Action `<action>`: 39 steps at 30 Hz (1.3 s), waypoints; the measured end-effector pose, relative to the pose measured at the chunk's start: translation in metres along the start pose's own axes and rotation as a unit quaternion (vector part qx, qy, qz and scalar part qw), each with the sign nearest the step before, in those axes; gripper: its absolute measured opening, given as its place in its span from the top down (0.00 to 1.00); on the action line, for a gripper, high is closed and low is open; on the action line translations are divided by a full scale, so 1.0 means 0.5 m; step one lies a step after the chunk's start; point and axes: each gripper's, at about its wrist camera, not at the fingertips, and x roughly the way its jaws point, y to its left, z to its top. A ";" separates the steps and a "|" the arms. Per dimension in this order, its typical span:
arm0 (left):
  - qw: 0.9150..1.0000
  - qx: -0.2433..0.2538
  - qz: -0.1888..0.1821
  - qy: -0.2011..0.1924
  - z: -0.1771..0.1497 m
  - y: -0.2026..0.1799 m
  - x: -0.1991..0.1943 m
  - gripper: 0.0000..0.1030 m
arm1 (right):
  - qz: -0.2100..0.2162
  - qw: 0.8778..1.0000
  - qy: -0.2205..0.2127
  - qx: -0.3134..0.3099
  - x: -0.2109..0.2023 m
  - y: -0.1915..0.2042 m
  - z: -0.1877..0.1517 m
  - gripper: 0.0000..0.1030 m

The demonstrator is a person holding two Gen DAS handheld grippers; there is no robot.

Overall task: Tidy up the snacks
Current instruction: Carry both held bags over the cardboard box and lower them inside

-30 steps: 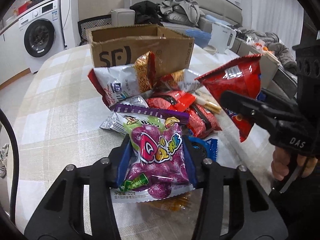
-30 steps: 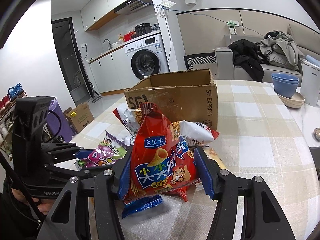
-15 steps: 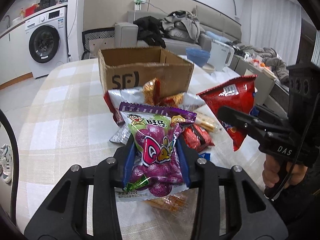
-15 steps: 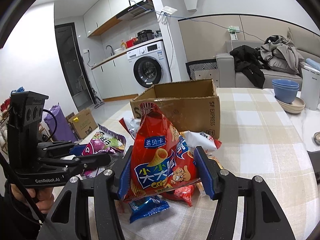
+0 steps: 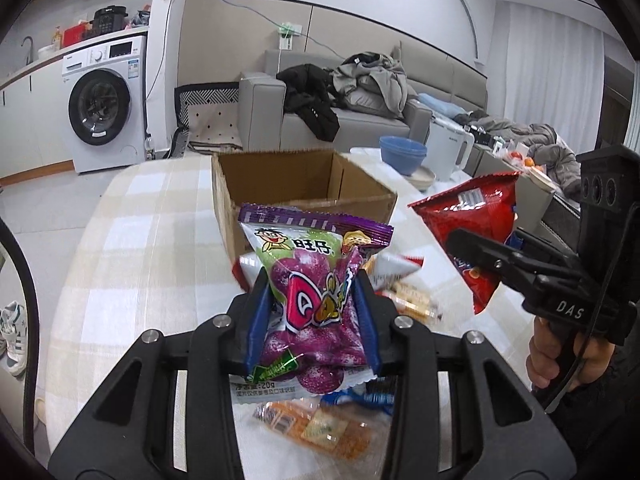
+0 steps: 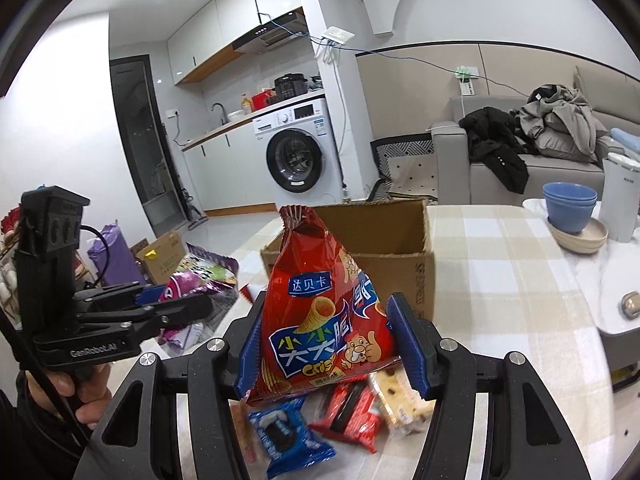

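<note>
Left wrist view: left gripper [image 5: 312,320] clamped on purple candy bag [image 5: 314,304], blue pads pressing both sides, bag lifted clear of the checked tablecloth [image 5: 132,248] and held upright in front of the cardboard box [image 5: 304,184]; box open at the top, interior apparently bare as far as visible (near wall hides the floor of it).

Right wrist view: right gripper [image 6: 326,344] clamped on red cone-snack bag [image 6: 320,312], pads squeezing its lower half, bag raised above the table and just short of the box's near wall [image 6: 404,276].

Progress, as a judgement: early; two packets in the air and none seen inside the box; both probably bound for it, though neither over the opening yet.

Left to do: several packets lying loose on the cloth beneath the grippers; blue cookie packet [image 6: 288,440], red wafer bar [image 6: 348,412], pale biscuit pack [image 6: 400,396], orange cracker pack [image 5: 316,428]; more packets behind the purple bag, too hidden to name.

Blue bowls [image 6: 570,206] and white kettle [image 6: 618,196] well apart on the far side; no part in the sorting, by the look of it.
</note>
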 end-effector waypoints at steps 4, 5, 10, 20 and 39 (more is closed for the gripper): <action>1.000 -0.001 -0.003 -0.010 0.040 0.006 -0.003 0.65 | -0.014 1.000 0.001 -0.006 0.004 -0.001 0.030 0.43; 1.000 -0.001 -0.003 -0.012 0.054 0.009 -0.002 0.65 | -0.017 1.000 0.001 -0.008 0.005 -0.001 0.037 0.43; 1.000 -0.001 -0.003 -0.018 0.100 0.020 0.002 0.65 | -0.029 1.000 -0.002 -0.011 0.012 0.000 0.064 0.43; 1.000 -0.004 0.006 -0.016 0.176 0.037 0.043 0.65 | -0.043 0.999 -0.002 -0.019 0.051 -0.003 0.112 0.43; 1.000 -0.011 0.016 0.012 0.255 0.068 0.218 0.65 | -0.026 1.000 0.012 0.007 0.170 -0.067 0.170 0.43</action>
